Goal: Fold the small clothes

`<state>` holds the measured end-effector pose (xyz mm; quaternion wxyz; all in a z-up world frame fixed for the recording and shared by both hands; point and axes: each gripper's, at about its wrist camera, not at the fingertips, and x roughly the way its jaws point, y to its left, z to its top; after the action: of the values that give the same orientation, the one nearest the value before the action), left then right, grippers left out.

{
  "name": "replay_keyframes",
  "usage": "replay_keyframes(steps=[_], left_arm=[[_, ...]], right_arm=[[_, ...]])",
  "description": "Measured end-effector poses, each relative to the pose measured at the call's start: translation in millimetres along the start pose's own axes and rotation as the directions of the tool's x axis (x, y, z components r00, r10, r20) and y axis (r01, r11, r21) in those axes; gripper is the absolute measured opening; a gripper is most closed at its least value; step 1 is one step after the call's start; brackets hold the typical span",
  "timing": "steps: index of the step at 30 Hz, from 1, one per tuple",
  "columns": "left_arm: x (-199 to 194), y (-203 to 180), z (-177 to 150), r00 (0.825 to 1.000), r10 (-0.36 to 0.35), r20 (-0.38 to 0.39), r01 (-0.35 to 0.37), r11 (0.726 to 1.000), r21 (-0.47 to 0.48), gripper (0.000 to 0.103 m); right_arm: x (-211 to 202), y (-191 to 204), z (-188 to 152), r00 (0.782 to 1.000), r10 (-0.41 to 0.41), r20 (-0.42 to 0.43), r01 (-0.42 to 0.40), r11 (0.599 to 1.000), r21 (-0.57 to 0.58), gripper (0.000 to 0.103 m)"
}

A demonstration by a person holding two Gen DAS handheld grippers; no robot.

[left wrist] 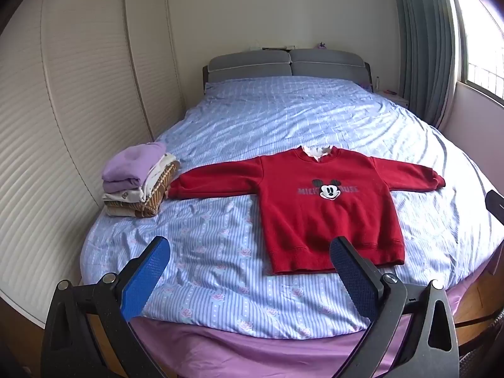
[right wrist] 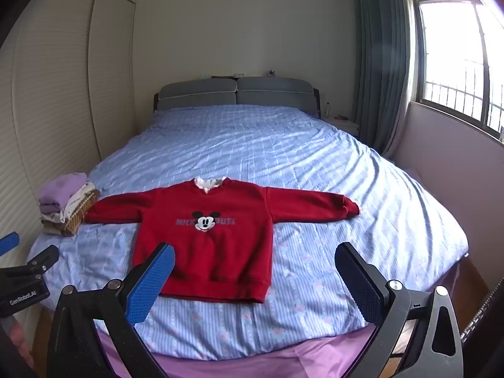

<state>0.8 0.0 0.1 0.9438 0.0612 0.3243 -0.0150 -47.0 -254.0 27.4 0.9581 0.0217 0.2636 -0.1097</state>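
A small red Mickey Mouse sweatshirt (left wrist: 318, 201) lies flat and face up on the bed, sleeves spread out to both sides, a white collar at its neck; it also shows in the right wrist view (right wrist: 217, 239). My left gripper (left wrist: 250, 249) is open and empty, held above the foot of the bed just short of the sweatshirt's hem. My right gripper (right wrist: 255, 253) is open and empty, also above the foot of the bed near the hem. The left gripper shows at the left edge of the right wrist view (right wrist: 19, 271).
A stack of folded clothes (left wrist: 138, 179), purple on top, sits at the bed's left edge beside the left sleeve; it also shows in the right wrist view (right wrist: 66, 203). The blue striped duvet (left wrist: 283, 116) covers the bed. Wardrobe doors (left wrist: 63, 94) stand left, window (right wrist: 456, 63) right.
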Motion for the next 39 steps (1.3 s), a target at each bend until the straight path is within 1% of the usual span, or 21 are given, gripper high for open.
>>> replay_keyframes(steps=[6,11,12,15,39], left_arm=[[-6.9,-2.6,3.1,1.0,-0.004,0.006,0.004,1.0,0.001,0.103],[-10.1,-5.1,4.4,1.0,-0.009,0.01,0.009,1.0,-0.001,0.103],[-9.0,1.7,0.6,1.0,-0.014,0.013,0.014,1.0,-0.01,0.103],[-9.5,2.3,-0.3,1.0,-0.003,0.019,0.003,1.0,-0.011,0.103],[-12.1,-0.2,-3.9,0.999,-0.012,0.03,0.012,1.0,-0.024,0.103]], right_arm=[[-6.1,1.1,-2.6,1.0,-0.004,0.019,0.004,1.0,0.005,0.102],[-4.3,-2.3,-0.9,1.0,0.006,0.003,-0.006,1.0,0.019,0.102],[-3.6,-1.9,-0.2,1.0,0.005,0.0,-0.005,1.0,0.017,0.102],[-2.3,-1.2,1.2,1.0,0.003,-0.002,-0.003,1.0,0.013,0.102],[-3.8,-1.8,1.3,1.0,0.003,-0.005,-0.003,1.0,0.02,0.102]])
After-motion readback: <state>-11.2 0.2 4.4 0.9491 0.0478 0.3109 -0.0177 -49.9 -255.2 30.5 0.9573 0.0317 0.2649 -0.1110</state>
